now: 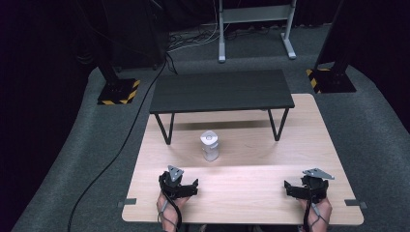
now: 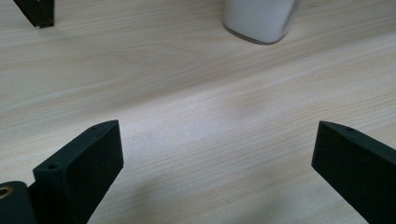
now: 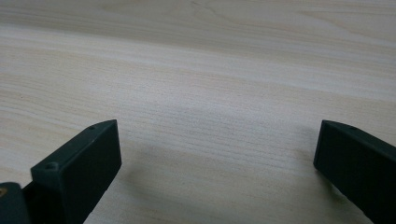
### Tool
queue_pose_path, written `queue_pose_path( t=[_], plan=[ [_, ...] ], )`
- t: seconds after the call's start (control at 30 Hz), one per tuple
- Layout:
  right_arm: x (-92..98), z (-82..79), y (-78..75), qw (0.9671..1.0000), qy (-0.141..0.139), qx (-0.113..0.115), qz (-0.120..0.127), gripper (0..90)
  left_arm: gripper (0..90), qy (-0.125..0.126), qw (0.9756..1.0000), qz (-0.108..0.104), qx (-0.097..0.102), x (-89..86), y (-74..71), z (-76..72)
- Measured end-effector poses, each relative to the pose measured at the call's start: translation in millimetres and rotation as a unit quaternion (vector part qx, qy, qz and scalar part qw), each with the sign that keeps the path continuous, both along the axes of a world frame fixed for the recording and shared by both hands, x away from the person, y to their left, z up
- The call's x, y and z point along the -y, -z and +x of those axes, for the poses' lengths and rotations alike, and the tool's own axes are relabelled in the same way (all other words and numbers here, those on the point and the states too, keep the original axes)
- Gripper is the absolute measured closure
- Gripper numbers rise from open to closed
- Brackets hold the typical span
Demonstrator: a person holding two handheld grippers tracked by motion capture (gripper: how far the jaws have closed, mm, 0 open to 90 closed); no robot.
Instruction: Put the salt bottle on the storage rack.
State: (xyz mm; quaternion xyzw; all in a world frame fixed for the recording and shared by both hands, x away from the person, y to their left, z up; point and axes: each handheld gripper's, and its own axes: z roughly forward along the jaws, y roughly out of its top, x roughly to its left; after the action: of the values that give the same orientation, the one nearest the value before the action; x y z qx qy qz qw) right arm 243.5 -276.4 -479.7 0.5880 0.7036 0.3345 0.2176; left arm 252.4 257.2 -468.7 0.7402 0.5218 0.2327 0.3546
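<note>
Near table front edge, left gripper, right gripper, jaws spread

Cut off by the top edge of the left gripper view: white container, base alone showing, top out of frame. Same with the dark shelf leg in the upper left corner. Too small from the high view to read the container's lid. Cropped at the bottom edge there: both forearms, cables trailing out. Right tool's far jaw clipped by the frame edge.
</note>
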Motion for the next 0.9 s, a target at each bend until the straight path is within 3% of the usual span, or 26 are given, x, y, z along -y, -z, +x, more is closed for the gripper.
queue_pose_path(
  t=[0.3, 0.73, 0.9],
  plan=[
    [-0.3, 0.0, 0.0, 1.0, 0.001, 0.0, -0.001, 0.0, 1.2, 0.014, 0.9998, -0.01, 0.0, 3.1, -0.8, 6.0],
    [-3.3, 0.2, -0.8, 1.0, 0.004, -0.002, -0.007, 0.0, 0.2, 0.031, 0.9979, -0.057, -0.001, 6.3, 7.9, 28.8],
    [-4.1, 0.4, -1.0, 1.0, 0.004, -0.003, -0.009, 0.0, 0.2, 0.035, 0.9978, -0.057, 0.003, 10.5, 8.1, 35.6]
  ],
)
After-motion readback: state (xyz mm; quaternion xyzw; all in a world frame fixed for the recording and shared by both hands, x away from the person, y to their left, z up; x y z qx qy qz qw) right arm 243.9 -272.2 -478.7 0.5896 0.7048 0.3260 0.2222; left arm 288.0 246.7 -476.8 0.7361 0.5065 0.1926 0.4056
